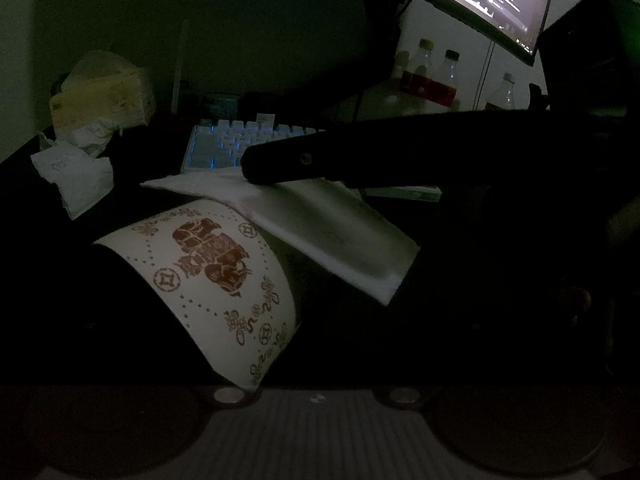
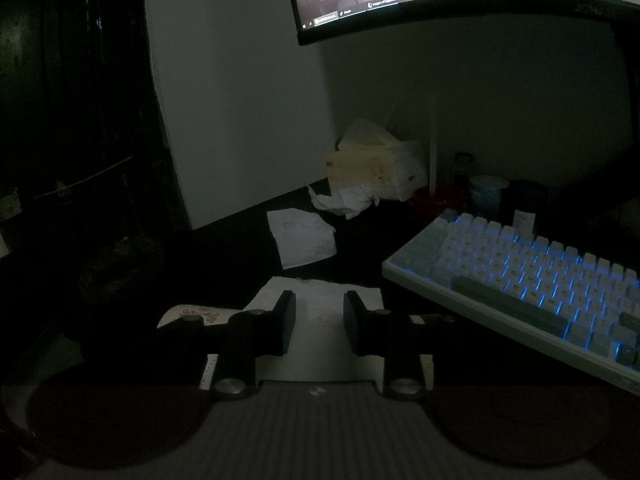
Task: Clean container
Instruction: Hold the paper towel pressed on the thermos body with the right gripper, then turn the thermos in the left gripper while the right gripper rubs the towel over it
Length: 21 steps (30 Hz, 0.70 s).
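The paper cup (image 1: 208,276) looked light and crushable — best held by its wall; right gripper (image 2: 319,322) pinched a tissue (image 1: 332,232), left jaws unseen.

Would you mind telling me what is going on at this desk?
A person appears to be wiping a printed paper cup at a dim desk. The right tongs rest on a folded white napkin laid over the tilted cup's upper edge. Their jaws stand slightly apart; whether they pinch the napkin is too dark to tell.
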Each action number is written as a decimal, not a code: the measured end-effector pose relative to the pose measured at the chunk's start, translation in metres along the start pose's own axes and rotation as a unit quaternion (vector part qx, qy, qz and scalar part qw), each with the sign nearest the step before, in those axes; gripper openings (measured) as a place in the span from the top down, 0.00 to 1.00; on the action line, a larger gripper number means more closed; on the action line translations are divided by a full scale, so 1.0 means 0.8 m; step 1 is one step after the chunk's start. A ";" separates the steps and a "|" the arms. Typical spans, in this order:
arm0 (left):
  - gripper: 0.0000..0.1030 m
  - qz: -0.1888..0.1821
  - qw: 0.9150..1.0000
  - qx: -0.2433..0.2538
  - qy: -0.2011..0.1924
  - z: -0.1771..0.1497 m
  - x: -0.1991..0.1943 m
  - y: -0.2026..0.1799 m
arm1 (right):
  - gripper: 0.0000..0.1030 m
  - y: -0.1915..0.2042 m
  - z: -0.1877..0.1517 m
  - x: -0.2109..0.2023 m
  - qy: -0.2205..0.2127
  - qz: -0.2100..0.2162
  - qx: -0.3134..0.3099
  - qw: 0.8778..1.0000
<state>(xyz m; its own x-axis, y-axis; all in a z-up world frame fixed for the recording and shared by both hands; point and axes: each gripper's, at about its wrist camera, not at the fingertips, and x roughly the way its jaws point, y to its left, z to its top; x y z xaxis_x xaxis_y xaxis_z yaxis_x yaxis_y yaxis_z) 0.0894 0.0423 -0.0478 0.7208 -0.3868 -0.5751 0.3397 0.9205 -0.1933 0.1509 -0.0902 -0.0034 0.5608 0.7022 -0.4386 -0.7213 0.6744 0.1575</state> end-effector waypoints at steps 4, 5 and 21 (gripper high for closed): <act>0.00 0.001 1.000 0.001 0.000 -0.001 0.000 -0.001 | 0.71 -0.004 0.001 -0.001 0.000 0.003 0.000 1.000; 0.00 0.001 1.000 0.001 0.001 -0.001 0.000 -0.001 | 0.71 -0.005 0.002 -0.002 0.000 0.004 0.000 1.000; 0.00 -0.004 1.000 0.012 0.006 -0.005 -0.004 -0.001 | 0.72 -0.012 -0.003 -0.017 0.003 0.002 -0.007 1.000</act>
<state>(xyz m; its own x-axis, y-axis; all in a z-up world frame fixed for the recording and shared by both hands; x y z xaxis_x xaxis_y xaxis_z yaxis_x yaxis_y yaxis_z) 0.0846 0.0429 -0.0488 0.7113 -0.3925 -0.5830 0.3592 0.9160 -0.1786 0.1494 -0.1070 -0.0008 0.5547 0.7041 -0.4432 -0.7296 0.6677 0.1476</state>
